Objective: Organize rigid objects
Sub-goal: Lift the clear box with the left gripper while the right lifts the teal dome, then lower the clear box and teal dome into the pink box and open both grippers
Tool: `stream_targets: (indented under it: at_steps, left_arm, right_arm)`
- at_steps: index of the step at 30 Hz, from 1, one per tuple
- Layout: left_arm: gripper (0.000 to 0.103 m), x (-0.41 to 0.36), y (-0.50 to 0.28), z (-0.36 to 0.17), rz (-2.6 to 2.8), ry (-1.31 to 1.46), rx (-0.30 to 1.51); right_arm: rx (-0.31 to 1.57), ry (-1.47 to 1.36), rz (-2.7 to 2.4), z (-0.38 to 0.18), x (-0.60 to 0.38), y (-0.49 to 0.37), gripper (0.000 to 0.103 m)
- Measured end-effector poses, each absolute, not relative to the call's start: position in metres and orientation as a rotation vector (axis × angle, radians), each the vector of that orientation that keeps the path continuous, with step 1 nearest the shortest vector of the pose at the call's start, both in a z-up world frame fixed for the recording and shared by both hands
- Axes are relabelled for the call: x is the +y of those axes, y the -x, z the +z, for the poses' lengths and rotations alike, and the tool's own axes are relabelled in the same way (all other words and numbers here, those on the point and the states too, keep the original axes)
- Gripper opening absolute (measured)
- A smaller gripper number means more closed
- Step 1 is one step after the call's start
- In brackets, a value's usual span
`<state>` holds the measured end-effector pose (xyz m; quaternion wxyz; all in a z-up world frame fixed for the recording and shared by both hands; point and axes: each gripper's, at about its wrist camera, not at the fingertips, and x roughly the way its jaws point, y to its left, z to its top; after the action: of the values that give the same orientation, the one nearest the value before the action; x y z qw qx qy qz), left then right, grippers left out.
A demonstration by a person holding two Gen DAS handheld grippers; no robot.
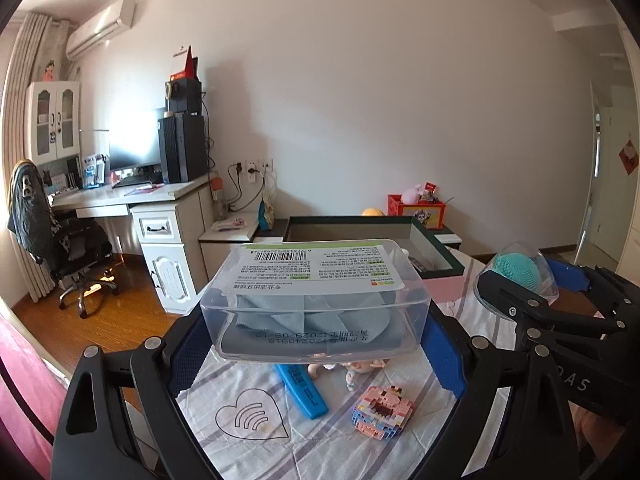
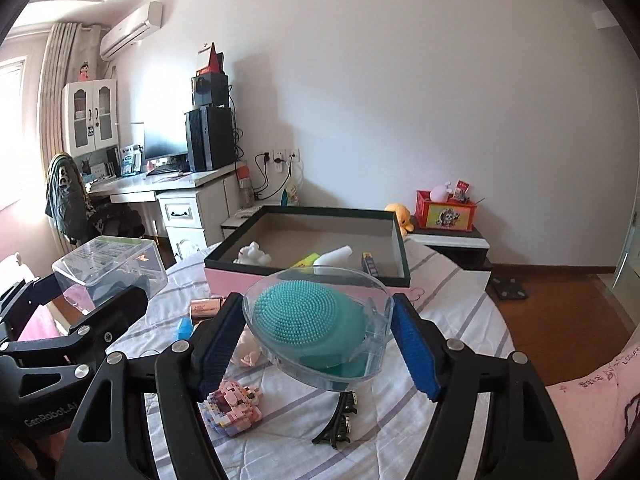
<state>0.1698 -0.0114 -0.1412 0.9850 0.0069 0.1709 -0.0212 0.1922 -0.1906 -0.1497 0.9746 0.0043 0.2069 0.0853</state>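
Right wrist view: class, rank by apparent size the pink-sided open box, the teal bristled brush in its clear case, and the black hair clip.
1. Pink-sided open box
2. Teal bristled brush, enlarged by nearness
3. Black hair clip

both wrist views face the far wall, sharing the storage box (image 2: 308,240).

Both tools (image 1: 316,344) (image 2: 316,344) clamped, raised.

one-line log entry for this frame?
left hand-held gripper: holds clear box | right hand-held gripper: holds brush case | both lifted over bed | bin ahead
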Motion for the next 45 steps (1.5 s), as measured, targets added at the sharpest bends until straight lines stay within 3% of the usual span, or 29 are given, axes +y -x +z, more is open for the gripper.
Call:
stream_targets:
  at_steps: [11, 29, 37, 45]
  left_arm:
    - [0.093, -0.005, -0.142, -0.105, -0.009, -0.014, 0.246]
    - [0.093, -0.006, -0.154, -0.096, 0.028, -0.021, 0.226]
    - [0.093, -0.015, -0.218, -0.097, 0.011, -0.07, 0.268]
    - [0.093, -0.025, -0.339, -0.113, -0.02, -0.131, 0.402]
  right_arm:
    - [0.277, 0.002, 0.164, -0.105, -0.188, -0.151, 0.074]
    - [0.253, 0.013, 0.177, -0.092, -0.182, -0.154, 0.074]
    - [0.28, 0.033, 0.163, -0.095, -0.185, -0.2, 0.074]
    - [0.364, 0.047, 0.166, -0.109, -0.191, -0.299, 0.074]
